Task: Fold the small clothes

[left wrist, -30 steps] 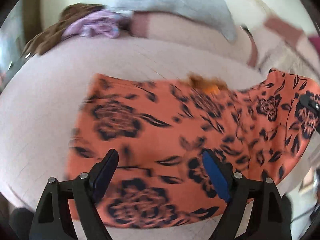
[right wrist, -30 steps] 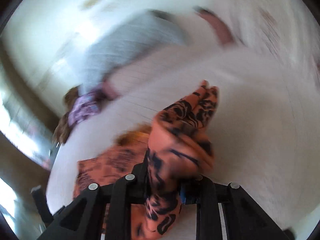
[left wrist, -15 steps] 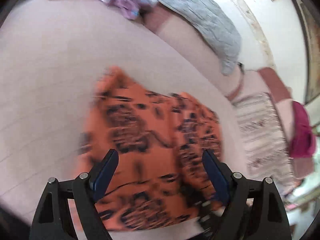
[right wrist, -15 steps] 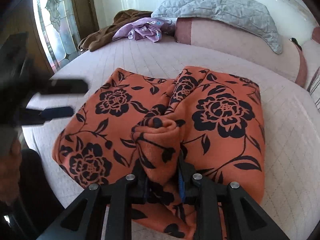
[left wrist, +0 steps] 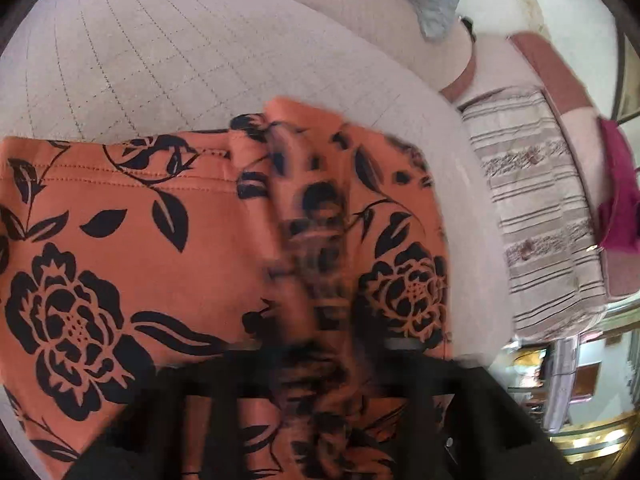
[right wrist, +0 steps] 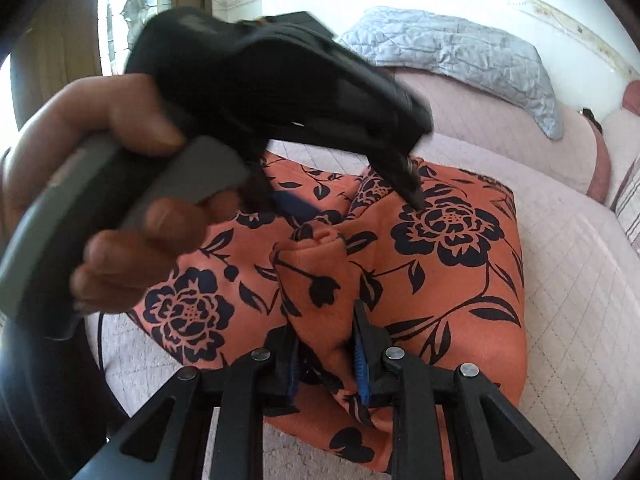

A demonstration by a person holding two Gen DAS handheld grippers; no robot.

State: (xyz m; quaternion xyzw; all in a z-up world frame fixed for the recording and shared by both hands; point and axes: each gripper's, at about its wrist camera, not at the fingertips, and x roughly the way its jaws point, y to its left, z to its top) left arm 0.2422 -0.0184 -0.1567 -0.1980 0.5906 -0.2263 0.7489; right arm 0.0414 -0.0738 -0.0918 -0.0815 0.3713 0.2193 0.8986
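An orange garment with black flowers (right wrist: 452,280) lies on the pale quilted bed (right wrist: 568,280). It also fills the left wrist view (left wrist: 120,248). My right gripper (right wrist: 324,352) is shut on a bunched fold of the garment at its near edge. My left gripper (right wrist: 348,208) reaches down over the garment's middle in the right wrist view, held by a hand (right wrist: 120,200). In its own view the left gripper (left wrist: 316,360) is blurred, and a ridge of fabric runs between its fingers; whether the jaws are closed cannot be told.
A grey quilted pillow (right wrist: 460,52) lies at the bed's far side. A striped blanket (left wrist: 536,220) and a magenta cloth (left wrist: 620,200) lie to the right. A window (right wrist: 132,8) is at the far left.
My left gripper has swung over and down onto the garment's middle, close above the right gripper. My right gripper has laid its held fold onto the garment and still holds it.
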